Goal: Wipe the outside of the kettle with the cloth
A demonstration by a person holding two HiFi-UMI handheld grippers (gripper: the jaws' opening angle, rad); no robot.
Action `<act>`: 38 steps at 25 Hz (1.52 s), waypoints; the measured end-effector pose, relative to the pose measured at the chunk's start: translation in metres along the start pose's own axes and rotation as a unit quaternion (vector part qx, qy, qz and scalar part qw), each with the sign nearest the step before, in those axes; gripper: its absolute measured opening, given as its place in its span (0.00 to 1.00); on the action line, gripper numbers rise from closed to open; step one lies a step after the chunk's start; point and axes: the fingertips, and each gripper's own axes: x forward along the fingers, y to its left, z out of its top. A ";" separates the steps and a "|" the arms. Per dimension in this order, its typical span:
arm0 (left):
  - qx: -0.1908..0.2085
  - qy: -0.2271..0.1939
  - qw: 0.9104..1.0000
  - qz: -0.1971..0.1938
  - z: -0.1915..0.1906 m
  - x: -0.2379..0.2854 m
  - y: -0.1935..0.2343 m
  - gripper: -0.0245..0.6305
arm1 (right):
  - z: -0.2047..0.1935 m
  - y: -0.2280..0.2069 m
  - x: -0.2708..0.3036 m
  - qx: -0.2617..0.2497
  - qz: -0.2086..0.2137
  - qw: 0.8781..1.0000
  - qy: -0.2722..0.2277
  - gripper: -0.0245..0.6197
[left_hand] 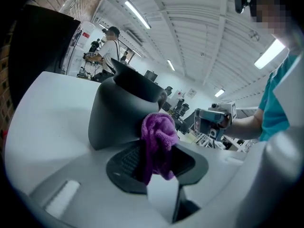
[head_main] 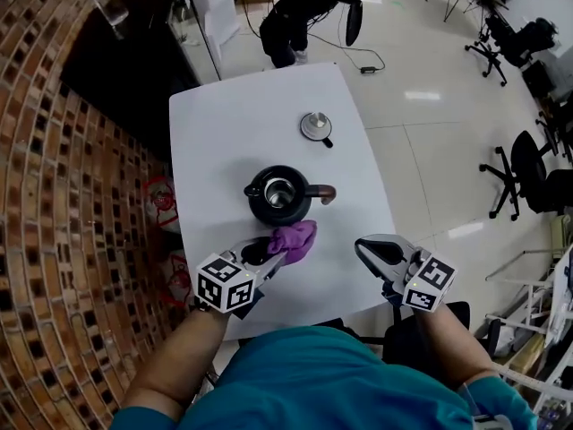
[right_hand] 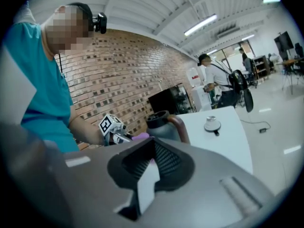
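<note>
The dark grey, round-bodied kettle (head_main: 279, 195) is standing upright near the middle of the white tabletop (head_main: 224, 133), its mouth open and its brown curved handle (head_main: 324, 191) pointing right. It is likely behaving as a rigid, smooth-walled body that could slide or turn on the slick surface when rubbed from one side. With the lid off it is probably light enough to shift, so the handle is looking like the sound place to steady it. The small purple fluffy cloth (head_main: 294, 240) is soft and limp, bunching into a wad and draping over whatever grips it. It is lying against the near side of the kettle, low on the wall. The left gripper (head_main: 269, 258) is closing its jaws narrowly on this cloth: in the left gripper view the purple wad (left_hand: 159, 134) is sitting between them and pressing against the kettle wall. The right gripper (head_main: 380, 251) is hovering over the near right part of the tabletop, well apart from the kettle, with its jaws parted and nothing between them. The round grey lid with a dark knob (head_main: 316, 126) is resting by itself on the far part of the tabletop.
</note>
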 end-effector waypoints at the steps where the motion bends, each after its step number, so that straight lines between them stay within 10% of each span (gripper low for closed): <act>1: -0.003 -0.002 1.000 -0.002 -0.001 0.000 0.001 0.22 | -0.002 -0.002 0.001 0.002 -0.002 1.000 0.003 0.04; 7: -0.035 -0.005 0.999 0.002 -0.008 0.017 -0.001 0.22 | 0.001 -0.016 0.015 0.000 -0.003 1.000 0.004 0.04; 10: -0.112 -0.033 0.993 0.001 -0.007 0.037 -0.008 0.22 | 0.002 -0.019 0.015 0.007 -0.001 1.000 0.001 0.04; 15: -0.337 -0.127 0.932 -0.041 0.008 0.063 -0.007 0.22 | -0.004 -0.023 0.003 0.018 -0.004 1.000 0.001 0.04; 20: -0.403 -0.170 0.897 -0.063 0.009 0.071 -0.004 0.22 | -0.008 -0.025 -0.014 0.025 -0.009 1.000 -0.005 0.04; 31: -0.402 -0.166 0.898 -0.063 0.007 0.075 0.001 0.22 | -0.015 -0.023 -0.022 0.030 -0.011 0.999 -0.005 0.04; 38: -0.321 -0.129 0.938 -0.035 -0.003 0.043 0.000 0.22 | -0.006 -0.021 -0.013 0.018 -0.008 1.000 -0.008 0.04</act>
